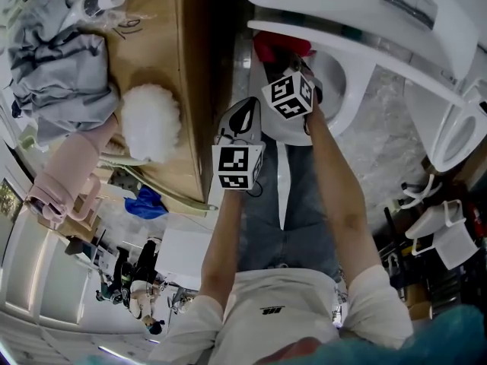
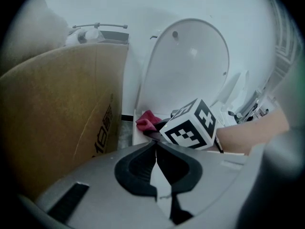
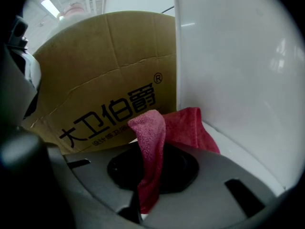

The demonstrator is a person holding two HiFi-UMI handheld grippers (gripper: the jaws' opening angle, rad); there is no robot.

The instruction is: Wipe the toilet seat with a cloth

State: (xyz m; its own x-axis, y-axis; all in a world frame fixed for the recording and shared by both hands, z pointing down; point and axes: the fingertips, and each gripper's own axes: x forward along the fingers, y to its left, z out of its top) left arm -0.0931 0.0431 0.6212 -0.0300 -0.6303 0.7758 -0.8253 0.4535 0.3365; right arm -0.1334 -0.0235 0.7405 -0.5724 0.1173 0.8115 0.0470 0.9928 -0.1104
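Note:
A red cloth (image 3: 151,142) is pinched between the jaws of my right gripper (image 3: 148,178), and its free end lies on the white toilet seat (image 3: 240,159). The raised lid (image 3: 238,70) stands just to the right of the cloth. In the head view the right gripper (image 1: 288,67) reaches to the seat's near rim (image 1: 358,40), with the cloth (image 1: 280,46) bunched beyond it. My left gripper (image 2: 155,149) is shut on nothing and hangs back beside the cardboard box; from its view I see the cloth (image 2: 147,119) and the lid (image 2: 190,66) ahead.
A tall cardboard box (image 1: 163,67) stands close on the left of the toilet, with a white fluffy ball (image 1: 151,120) and grey clothing (image 1: 53,59) on it. White holders (image 1: 441,230) sit on the floor to the right. My own legs stand before the bowl.

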